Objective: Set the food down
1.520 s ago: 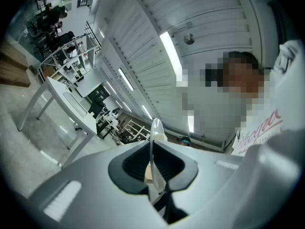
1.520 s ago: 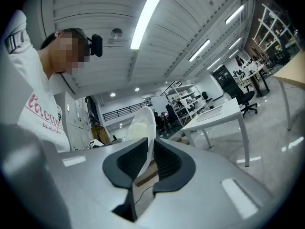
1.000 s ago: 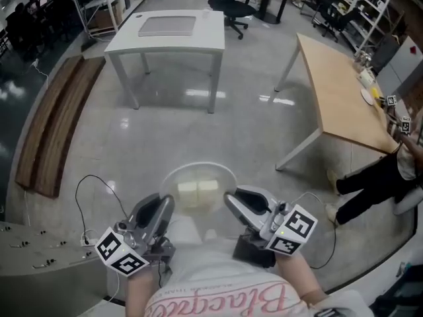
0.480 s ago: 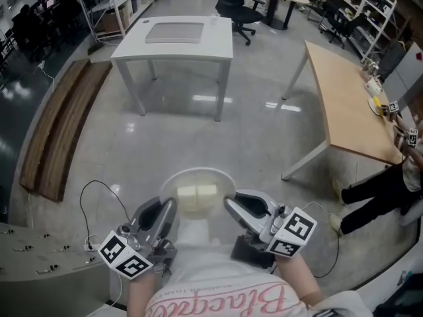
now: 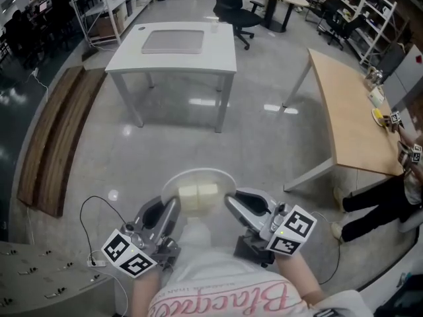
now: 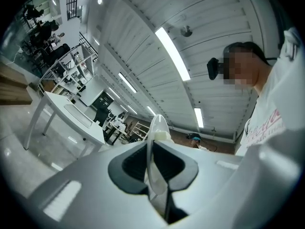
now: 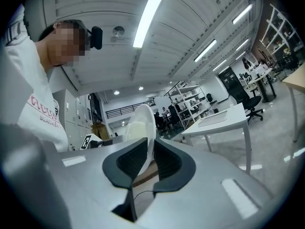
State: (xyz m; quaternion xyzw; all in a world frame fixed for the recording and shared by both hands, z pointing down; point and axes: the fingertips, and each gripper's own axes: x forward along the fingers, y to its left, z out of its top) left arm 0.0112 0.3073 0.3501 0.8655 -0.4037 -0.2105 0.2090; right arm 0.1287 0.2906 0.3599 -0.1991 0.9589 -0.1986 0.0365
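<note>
A white plate (image 5: 197, 174) carries two pale yellow blocks of food (image 5: 198, 195) and hangs above the floor, close to the person's body. My left gripper (image 5: 168, 211) is shut on the plate's left rim and my right gripper (image 5: 230, 201) on its right rim. In the left gripper view the plate (image 6: 151, 171) shows edge-on between the dark pads, with a piece of food (image 6: 162, 136) past them. In the right gripper view the plate (image 7: 142, 121) stands on edge in my right gripper (image 7: 150, 157).
A white table (image 5: 175, 45) stands ahead on the shiny grey floor. A wooden table (image 5: 353, 111) is at the right, with a seated person's legs (image 5: 380, 200) beside it. A wooden bench (image 5: 49, 137) lies at the left, and a cable (image 5: 99, 207) curls on the floor.
The white table and wooden table have slid a little nearer and lower in the head view. The plate and both grippers keep the same place and hold.
</note>
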